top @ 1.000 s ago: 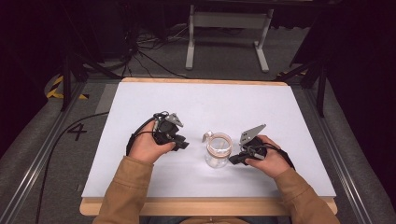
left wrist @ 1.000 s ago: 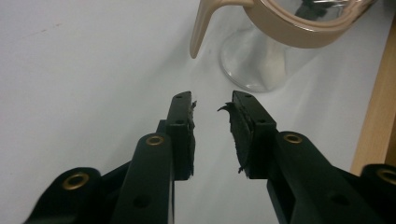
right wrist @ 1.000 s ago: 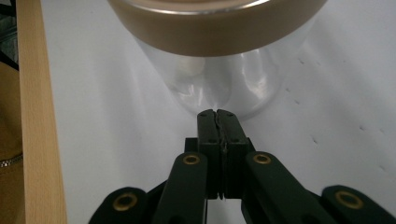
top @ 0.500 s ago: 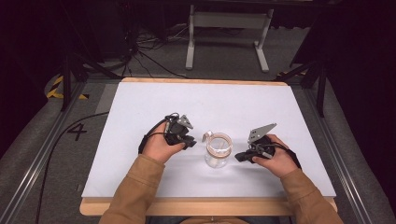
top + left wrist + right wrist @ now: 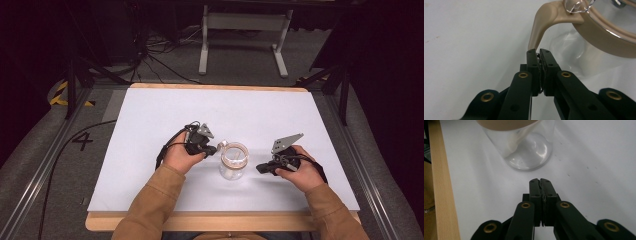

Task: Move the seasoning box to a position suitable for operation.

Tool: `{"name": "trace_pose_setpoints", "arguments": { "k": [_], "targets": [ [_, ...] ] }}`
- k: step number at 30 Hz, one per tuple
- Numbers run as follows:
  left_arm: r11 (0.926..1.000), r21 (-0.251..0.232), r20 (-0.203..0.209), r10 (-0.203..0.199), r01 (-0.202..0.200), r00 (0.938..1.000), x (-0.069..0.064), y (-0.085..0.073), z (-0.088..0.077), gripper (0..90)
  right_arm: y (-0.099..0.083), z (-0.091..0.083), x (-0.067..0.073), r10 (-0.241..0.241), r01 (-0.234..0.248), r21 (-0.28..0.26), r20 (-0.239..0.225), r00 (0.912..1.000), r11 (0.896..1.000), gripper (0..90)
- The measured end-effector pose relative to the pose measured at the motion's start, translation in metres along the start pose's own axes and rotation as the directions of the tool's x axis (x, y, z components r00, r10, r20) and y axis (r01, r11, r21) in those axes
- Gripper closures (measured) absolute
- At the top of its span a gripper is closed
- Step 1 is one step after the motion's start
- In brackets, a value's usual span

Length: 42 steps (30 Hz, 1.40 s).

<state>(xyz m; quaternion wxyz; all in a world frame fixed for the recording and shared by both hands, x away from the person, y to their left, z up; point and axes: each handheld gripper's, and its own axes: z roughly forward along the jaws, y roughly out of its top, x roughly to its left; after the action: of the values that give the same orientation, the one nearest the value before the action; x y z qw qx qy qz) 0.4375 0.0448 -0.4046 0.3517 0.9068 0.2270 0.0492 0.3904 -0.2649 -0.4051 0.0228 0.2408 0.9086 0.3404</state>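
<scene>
A clear glass jar [image 5: 233,161] with a tan lid ring stands upright on the white table, between both hands. A tan tab [image 5: 541,27] curves down from the lid ring [image 5: 604,37]. My left gripper [image 5: 214,149] is shut, and its tips [image 5: 539,51] sit right at the tab's lower end, with nothing seen between the jaws. My right gripper [image 5: 260,168] is to the right of the jar, also shut and holding nothing. In the right gripper view its tips [image 5: 540,181] point at the jar's base [image 5: 529,147], a short gap away.
The white table top [image 5: 150,115] has a wooden front edge [image 5: 441,182] close to the person. A metal stand [image 5: 240,22] and cables lie on the floor beyond the far edge. Black rails run along both sides.
The left gripper has moved right, up to the jar's tab. The right gripper has drawn back to the right, away from the jar. The jar has stayed put.
</scene>
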Motion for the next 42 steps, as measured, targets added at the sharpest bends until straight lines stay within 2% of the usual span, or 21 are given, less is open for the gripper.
{"name": "trace_pose_setpoints", "arguments": {
  "k": [1, 10, 13, 14, 17, 19, 26, 38, 42],
  "targets": [
    [0.9999, -0.015, -0.007, 0.0, 0.0, 1.0, 0.0, 0.0, 0.002, 86.9, -0.001, 0.0, 0.0, -0.003, 0.003, 0.0, 0.0, 1.0, 1.0, 89.4],
    [0.9999, -0.005, -0.01, 0.009, -0.009, 0.9999, 0.001, 0.003, 0.005, 87.0, -0.003, 0.0, 0.001, 0.002, -0.002, 0.006, 0.003, 1.0, 1.0, 88.9],
    [0.9997, -0.022, -0.023, 0.014, -0.014, 0.9996, 0.001, 0.004, 0.007, 87.0, -0.004, -0.001, 0.002, 0.0, 0.0, 0.002, 0.004, 1.0, 1.0, 88.9],
    [0.9995, -0.031, -0.016, 0.008, -0.009, 0.9998, 0.001, 0.004, 0.009, 87.0, -0.004, -0.002, 0.002, 0.0, 0.0, 0.0, 0.005, 1.0, 1.0, 89.0],
    [0.9994, -0.025, -0.012, 0.024, -0.024, 0.9996, 0.004, 0.007, 0.01, 87.1, -0.006, -0.003, 0.003, 0.001, -0.001, -0.001, 0.009, 1.0, 1.0, 88.9],
    [0.9991, -0.036, -0.015, 0.023, -0.024, 0.9996, 0.004, 0.009, 0.013, 87.1, -0.008, -0.005, 0.004, 0.004, -0.004, -0.002, 0.012, 0.9999, 1.0, 88.9],
    [0.9966, -0.058, -0.011, 0.059, -0.059, 0.9982, 0.01, 0.02, 0.025, 86.9, -0.02, -0.014, 0.006, 0.034, -0.034, -0.008, 0.035, 0.9988, 0.999, 88.8],
    [0.9904, -0.096, 0.029, 0.103, -0.1, 0.9943, 0.019, 0.037, 0.044, 86.4, -0.039, -0.027, 0.013, 0.073, -0.072, -0.02, 0.076, 0.9944, 0.997, 88.5],
    [0.9914, -0.102, 0.046, 0.088, -0.083, 0.9951, 0.021, 0.038, 0.045, 86.6, -0.04, -0.027, 0.015, 0.072, -0.071, -0.025, 0.081, 0.9941, 0.997, 88.6]
  ]
}}
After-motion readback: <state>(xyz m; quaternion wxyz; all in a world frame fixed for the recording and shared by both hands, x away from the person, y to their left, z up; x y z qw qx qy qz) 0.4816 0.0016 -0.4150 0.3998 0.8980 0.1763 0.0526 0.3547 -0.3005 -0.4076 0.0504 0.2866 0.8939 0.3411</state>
